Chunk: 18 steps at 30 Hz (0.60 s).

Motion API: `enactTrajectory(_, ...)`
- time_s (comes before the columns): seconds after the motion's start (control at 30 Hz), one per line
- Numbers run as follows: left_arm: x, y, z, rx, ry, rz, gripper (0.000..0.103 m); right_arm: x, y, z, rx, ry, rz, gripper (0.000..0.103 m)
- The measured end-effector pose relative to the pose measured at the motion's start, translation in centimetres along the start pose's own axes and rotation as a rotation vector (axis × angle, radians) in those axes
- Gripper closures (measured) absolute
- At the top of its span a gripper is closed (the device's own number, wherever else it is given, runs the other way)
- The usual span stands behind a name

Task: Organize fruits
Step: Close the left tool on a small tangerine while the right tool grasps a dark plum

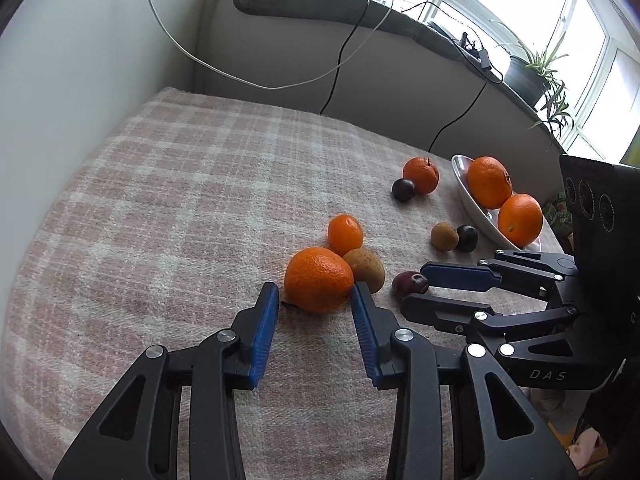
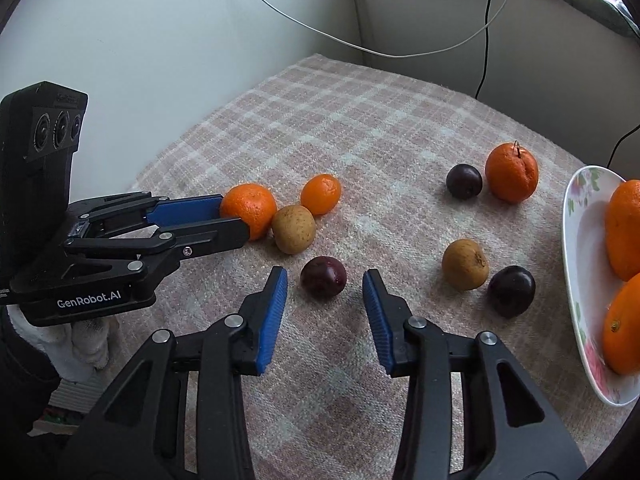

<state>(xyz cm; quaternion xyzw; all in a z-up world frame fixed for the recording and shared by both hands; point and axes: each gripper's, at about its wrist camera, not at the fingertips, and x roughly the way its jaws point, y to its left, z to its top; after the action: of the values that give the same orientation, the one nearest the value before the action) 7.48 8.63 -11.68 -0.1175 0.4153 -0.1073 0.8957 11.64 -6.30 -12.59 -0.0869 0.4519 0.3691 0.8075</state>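
Pink-and-cream checked woven cloth (image 2: 360,128): coarse, matt. Round orange mandarin (image 1: 319,279): pebbled, slight sheen. Dark purple plum (image 2: 323,281): smooth, glossy. Brown oval kiwi (image 2: 293,229): dull, speckled. White floral glazed ceramic dish (image 2: 576,264): shiny.

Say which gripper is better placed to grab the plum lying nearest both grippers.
Right. The right gripper already straddles that plum with jaws open. The left gripper is busy, closed on an orange.

Left gripper (image 1: 315,294) astride big mandarin (image 1: 319,279), plum (image 1: 409,285) just right
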Motion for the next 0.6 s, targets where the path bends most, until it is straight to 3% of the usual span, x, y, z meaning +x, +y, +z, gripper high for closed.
enactTrajectory(0.23,0.26,0.10,0.25,-0.008,0.001,-0.009,0.070,0.44,-0.06,0.26,0.006,0.012,0.012,0.068)
enactTrajectory(0.37,0.27,0.01,0.23,-0.003,-0.005,-0.004,0.071,0.41,-0.19,0.29,0.017,0.012,0.021,0.077)
enactTrajectory(0.6,-0.04,0.05,0.20,-0.012,-0.021,-0.005,0.072,0.31,-0.15,0.10,0.026,0.007,0.029,0.077)
